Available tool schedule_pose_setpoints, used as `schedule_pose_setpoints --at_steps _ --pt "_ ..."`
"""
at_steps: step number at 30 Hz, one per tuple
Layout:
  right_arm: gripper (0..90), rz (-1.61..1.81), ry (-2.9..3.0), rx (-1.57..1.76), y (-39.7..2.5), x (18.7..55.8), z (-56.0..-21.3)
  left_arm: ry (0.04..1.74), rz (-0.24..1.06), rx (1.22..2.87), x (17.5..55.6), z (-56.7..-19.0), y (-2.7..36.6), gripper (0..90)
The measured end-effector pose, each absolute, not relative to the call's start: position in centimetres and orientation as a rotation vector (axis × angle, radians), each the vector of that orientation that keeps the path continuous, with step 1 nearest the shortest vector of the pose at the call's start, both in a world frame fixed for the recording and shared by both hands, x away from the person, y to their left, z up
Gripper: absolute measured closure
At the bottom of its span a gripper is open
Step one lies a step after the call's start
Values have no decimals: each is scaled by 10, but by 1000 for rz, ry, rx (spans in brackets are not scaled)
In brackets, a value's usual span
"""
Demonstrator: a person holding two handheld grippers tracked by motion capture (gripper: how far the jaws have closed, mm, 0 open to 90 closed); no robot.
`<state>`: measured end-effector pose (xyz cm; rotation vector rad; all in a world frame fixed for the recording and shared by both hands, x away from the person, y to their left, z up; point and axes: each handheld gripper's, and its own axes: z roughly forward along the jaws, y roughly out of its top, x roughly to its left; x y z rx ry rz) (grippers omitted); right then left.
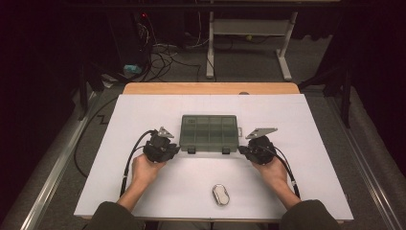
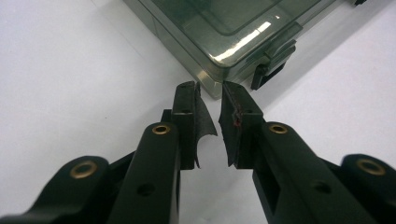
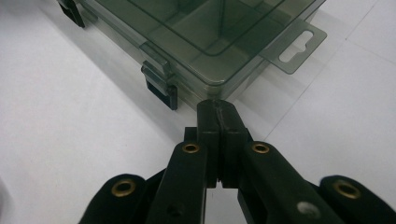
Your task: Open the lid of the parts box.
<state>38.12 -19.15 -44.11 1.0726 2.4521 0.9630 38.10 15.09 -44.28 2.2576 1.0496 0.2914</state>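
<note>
Left gripper view looks along the left tongs (image 2: pixel 211 100), whose jaws stand a little apart, released and holding nothing, their tips just short of the near corner of a smoky-green translucent plastic compartment box (image 2: pixel 219 32). A dark latch (image 2: pixel 271 70) sits just beyond and to one side of those tips, so the hand seems placed to work at the box's front edge.

In the right gripper view the right tongs (image 3: pixel 218 109) are clenched, jaw against jaw, with nothing between them; their tips meet the opposite near corner of the box (image 3: pixel 210 42), probably to brace it against sliding. Past them lie a second latch (image 3: pixel 161 88) and a slotted hang tab (image 3: pixel 294 46), details too small to make out from above.

The high view adds the layout: the left tongs (image 1: pixel 174 149) and right tongs (image 1: pixel 244 149) flank the closed box (image 1: pixel 209 130) on the white tabletop (image 1: pixel 143 115), while a small silvery oval object (image 1: pixel 220 194) lies well behind them, near the person.
</note>
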Motion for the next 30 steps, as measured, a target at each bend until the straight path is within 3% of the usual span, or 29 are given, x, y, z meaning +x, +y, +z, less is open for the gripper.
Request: schedule_pose_setpoints --at_steps 8,17,30 --pt "885 1060 2397 1076 -195 379 -436 1034 303 2221 381 -436 149 708" --pt "865 1134 2373 1083 -198 381 -429 1054 391 2171 390 -428 137 513" --pt "779 1080 2345 1249 -187 410 -427 1051 433 2104 407 -407 132 481"
